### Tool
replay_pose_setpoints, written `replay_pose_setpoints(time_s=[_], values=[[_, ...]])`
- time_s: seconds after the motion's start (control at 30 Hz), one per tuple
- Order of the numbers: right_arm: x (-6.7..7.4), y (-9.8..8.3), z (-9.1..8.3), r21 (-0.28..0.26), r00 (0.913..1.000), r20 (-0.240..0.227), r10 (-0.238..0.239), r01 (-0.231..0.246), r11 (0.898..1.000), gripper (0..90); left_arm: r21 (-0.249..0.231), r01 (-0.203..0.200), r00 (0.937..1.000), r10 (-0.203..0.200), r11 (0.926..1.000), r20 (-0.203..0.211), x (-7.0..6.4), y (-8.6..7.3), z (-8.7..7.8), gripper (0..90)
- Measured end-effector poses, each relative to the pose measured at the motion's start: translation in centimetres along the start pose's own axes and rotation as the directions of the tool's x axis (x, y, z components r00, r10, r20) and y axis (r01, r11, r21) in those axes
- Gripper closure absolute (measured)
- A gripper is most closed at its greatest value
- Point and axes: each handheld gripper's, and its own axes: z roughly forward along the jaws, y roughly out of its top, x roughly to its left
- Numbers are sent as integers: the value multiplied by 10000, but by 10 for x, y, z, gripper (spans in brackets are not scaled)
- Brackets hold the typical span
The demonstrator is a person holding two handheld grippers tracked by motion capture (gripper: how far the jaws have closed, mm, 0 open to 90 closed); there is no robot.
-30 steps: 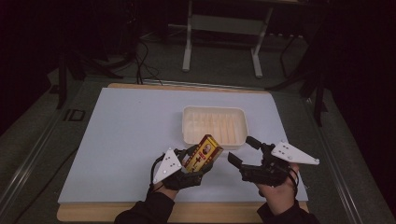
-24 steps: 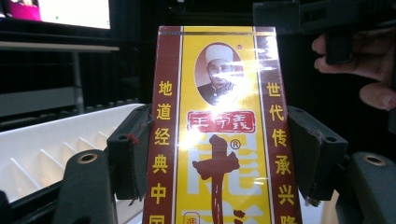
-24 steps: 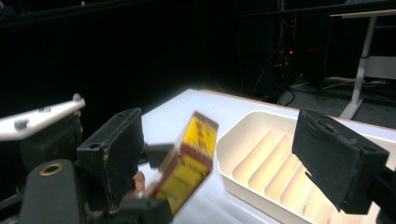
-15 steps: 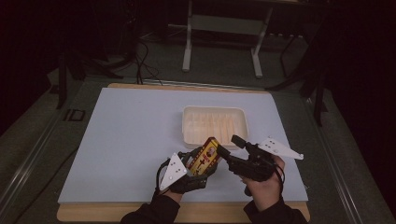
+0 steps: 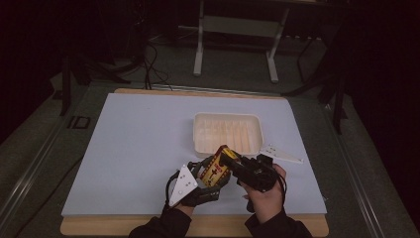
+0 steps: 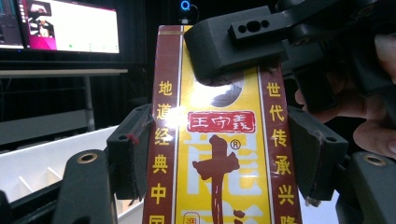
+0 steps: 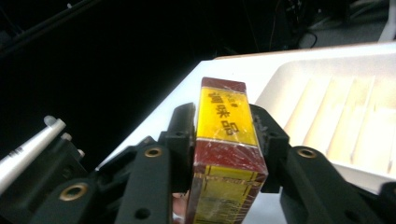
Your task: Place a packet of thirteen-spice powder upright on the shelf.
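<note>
Both hand-held grippers meet low in the centre of the high view. At centre-left, the left gripper (image 5: 208, 174), black with a grey three-cornered plate on top, is clamped on a red and yellow cardboard box printed with Chinese characters (image 5: 216, 168). Just right of it, the right gripper (image 5: 233, 162), also black, has just been closing its jaws and now grips the upper end of the same box. The box is tilted, its top leaning toward the upper right of the frame. It hangs over a pale blue rectangular mat (image 5: 133, 148), just below a shallow white plastic tray with a ribbed floor (image 5: 200, 134) that sits right of centre. Two dark-sleeved forearms enter from the bottom edge.

Left gripper view: the box (image 6: 219, 154) stands upright in the middle of the frame, its front face toward the camera. The gripper's two black pads press its red side bands at mid-height. At the upper right, the right gripper (image 6: 243, 51) pinches the box's top, with bare fingers (image 6: 373, 112) behind it. The white tray (image 6: 42, 163) lies at lower left.

Right gripper view: the box (image 7: 226, 140) shows its narrow end, held tight between the two black jaws at centre. The ribbed tray (image 7: 345, 121) fills the right side, and the mat (image 7: 233, 70) runs behind it.
</note>
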Motion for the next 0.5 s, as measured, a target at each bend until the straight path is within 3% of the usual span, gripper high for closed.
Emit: replay_pose_setpoints(time_s=[0.1,0.33,0.4,0.5], values=[[2,1,1,-3,9999,28,157,-157,9999,677,-29,48,9999,-48,10000,-114,0,0,0,328],[11,5,4,-99,9985,258,-475,477,9988,680,9,141,9991,-140,9999,-409,1,5,-1,301],[12,6,5,-111,9979,302,-574,577,9983,680,208,276,9972,-261,9994,-697,2,6,0,231],[12,11,5,-205,9966,396,-722,730,9971,680,478,454,9963,-417,9978,-748,4,8,-1,175]])
